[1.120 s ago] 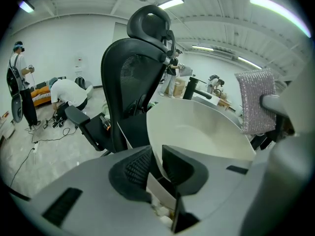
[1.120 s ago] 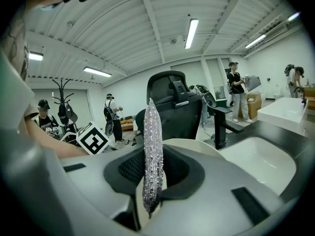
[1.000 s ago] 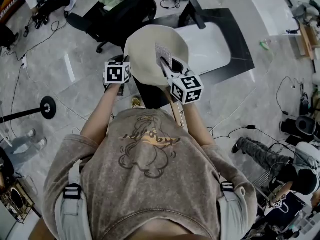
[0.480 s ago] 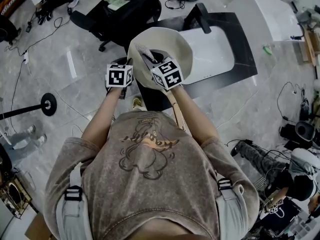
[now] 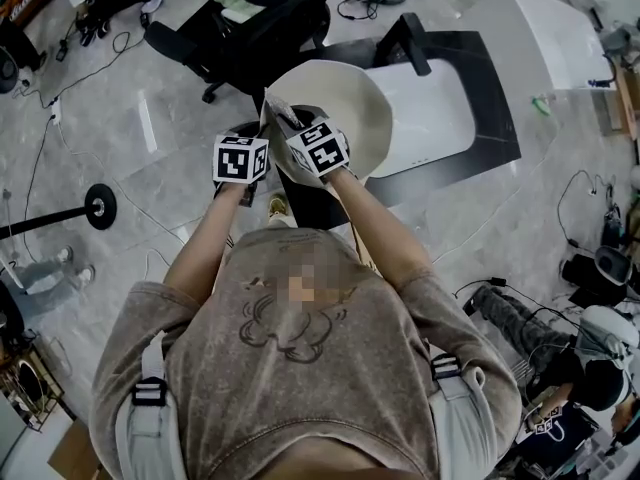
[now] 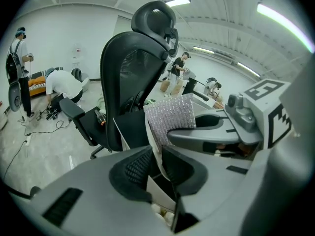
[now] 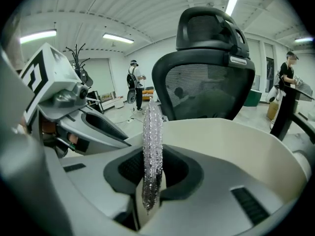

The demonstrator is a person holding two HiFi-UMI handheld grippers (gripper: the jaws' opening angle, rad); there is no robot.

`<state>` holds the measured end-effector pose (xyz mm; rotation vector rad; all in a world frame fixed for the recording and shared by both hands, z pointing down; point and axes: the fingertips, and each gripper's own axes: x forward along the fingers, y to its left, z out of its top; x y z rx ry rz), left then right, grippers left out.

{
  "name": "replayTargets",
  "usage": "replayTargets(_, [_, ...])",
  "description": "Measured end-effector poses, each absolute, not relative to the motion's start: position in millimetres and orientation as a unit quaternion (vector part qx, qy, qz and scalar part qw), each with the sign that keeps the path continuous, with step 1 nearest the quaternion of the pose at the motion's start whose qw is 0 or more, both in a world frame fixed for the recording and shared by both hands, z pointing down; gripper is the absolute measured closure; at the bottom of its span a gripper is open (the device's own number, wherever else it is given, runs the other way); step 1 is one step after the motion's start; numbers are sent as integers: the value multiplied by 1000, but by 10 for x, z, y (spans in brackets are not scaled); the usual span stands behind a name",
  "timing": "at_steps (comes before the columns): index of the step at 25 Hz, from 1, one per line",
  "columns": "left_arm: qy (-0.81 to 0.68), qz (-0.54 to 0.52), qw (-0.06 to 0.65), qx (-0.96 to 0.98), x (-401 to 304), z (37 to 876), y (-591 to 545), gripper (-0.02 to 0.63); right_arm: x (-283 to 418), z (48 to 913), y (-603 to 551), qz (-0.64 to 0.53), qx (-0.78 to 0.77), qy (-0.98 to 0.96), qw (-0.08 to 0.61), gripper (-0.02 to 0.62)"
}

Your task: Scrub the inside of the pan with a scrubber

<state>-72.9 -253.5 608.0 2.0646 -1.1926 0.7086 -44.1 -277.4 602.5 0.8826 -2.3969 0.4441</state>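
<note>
The cream pan (image 5: 350, 108) is held up in front of me, tilted, with its inside (image 7: 236, 141) facing me. My left gripper (image 5: 258, 133) is shut on the pan's thin rim (image 6: 153, 149) at the left side, its pads pressing the wall from both sides. My right gripper (image 5: 292, 120) is shut on a silvery mesh scrubber (image 7: 151, 156), which stands upright between its jaws. The scrubber (image 6: 172, 116) sits against the pan's inside close to the left rim, right beside the left gripper (image 7: 93, 127).
A black mesh office chair (image 5: 250, 18) stands just beyond the pan. A white table top on a black frame (image 5: 440, 98) lies behind to the right. A round stand base (image 5: 98, 206) and cables are on the floor at left. People stand in the background (image 6: 19, 58).
My right gripper has swept left and down across the pan's inside with the scrubber, ending next to the left gripper. The left gripper and pan have stayed put.
</note>
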Motion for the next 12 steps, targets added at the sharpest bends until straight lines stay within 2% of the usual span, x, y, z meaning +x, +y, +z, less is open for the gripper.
replayTargets(7, [-443,278,322,789,-734,6075,-2531,534,-502,6047,-2846,127,327,-895,276,515])
replayTargets(12, [-438,281,321,792,-728,6077,-2526,532,-443,6077,-2963,105,336,-885,305,515])
